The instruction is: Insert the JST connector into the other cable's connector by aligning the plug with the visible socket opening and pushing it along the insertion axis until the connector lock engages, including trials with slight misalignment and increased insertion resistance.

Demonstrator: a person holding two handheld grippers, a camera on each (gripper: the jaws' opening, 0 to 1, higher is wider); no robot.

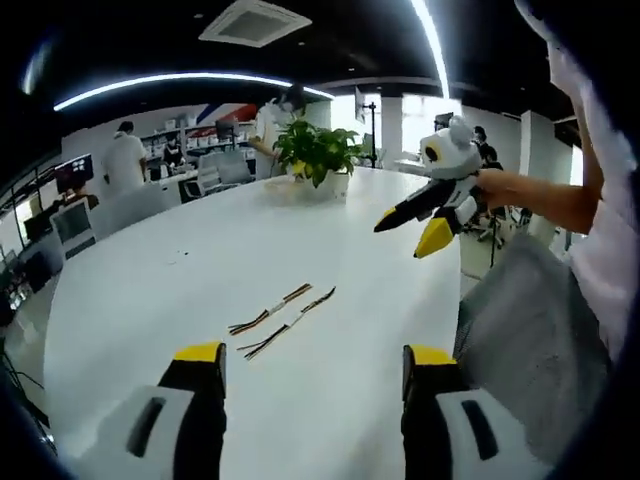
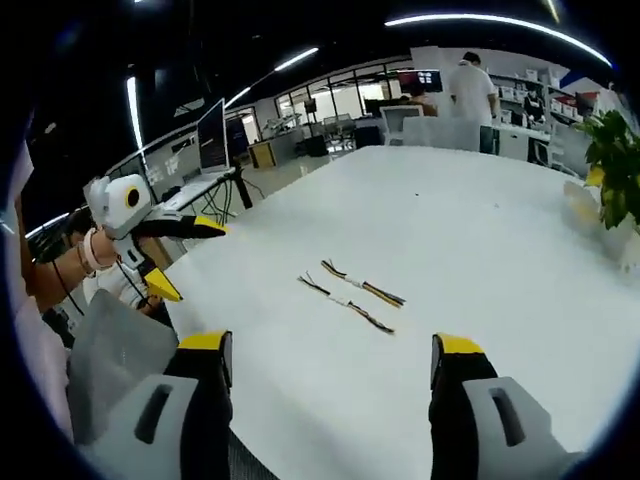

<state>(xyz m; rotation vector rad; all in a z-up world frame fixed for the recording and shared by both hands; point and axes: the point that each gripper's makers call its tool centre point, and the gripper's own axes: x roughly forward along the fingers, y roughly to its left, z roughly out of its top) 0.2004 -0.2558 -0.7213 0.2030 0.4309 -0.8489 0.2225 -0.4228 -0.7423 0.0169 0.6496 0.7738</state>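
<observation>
Centrally two cables (image 1: 280,320) mid-table (image 1: 150,290), bare white around, both tongs (image 1: 312,385) (image 2: 335,375) spread, unladen.

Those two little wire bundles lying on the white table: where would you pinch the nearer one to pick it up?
Probably near its pale connector end, not the loose wire tails. The nearer cable lies flat on the table, apart from the other cable, so the left hand-held gripper, jaws open, should descend from above, jaws straddling its width.
</observation>
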